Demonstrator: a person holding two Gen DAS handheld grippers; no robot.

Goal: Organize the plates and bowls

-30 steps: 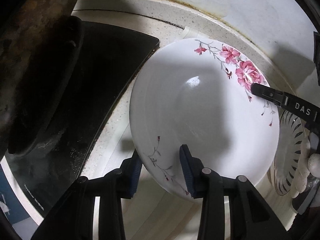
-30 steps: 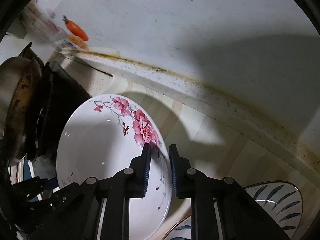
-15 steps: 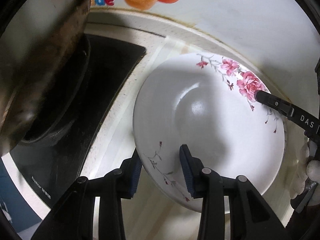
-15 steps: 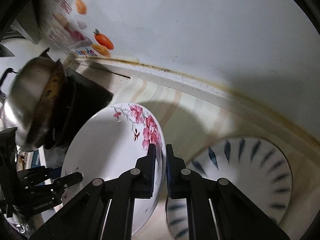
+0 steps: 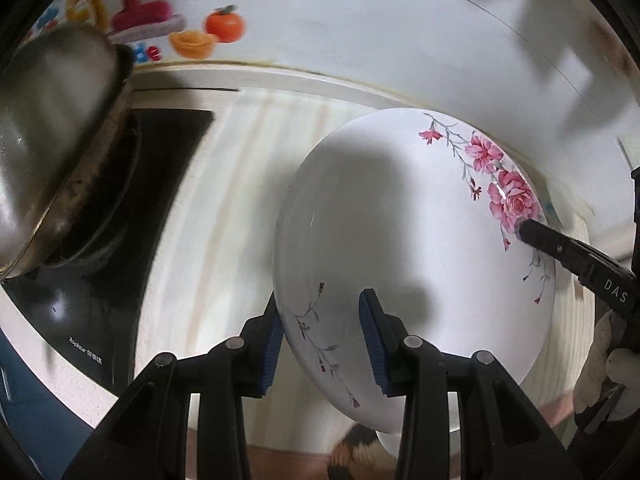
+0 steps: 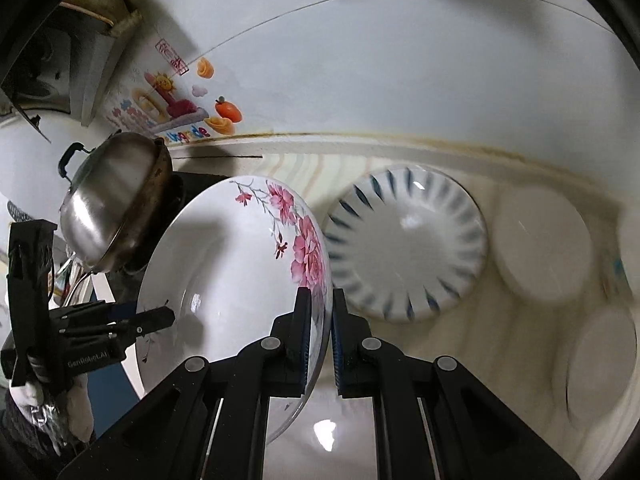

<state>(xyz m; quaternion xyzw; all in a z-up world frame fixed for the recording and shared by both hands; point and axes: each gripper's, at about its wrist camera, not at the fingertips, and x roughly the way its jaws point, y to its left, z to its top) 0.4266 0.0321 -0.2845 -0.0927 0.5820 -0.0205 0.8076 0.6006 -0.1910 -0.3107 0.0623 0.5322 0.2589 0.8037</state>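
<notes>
The right gripper (image 6: 321, 330) has closed its jaws and pinches the rim of the floral plate (image 6: 232, 264) at the frame's lower centre. The left gripper (image 5: 320, 340) also holds the plate (image 5: 400, 248) by its near rim, one blue pad on each face. The plate is tilted above the pale counter (image 6: 500, 340). To its right lies a blue-striped plate (image 6: 404, 240); upper left stands a steel pot (image 6: 108, 208).
</notes>
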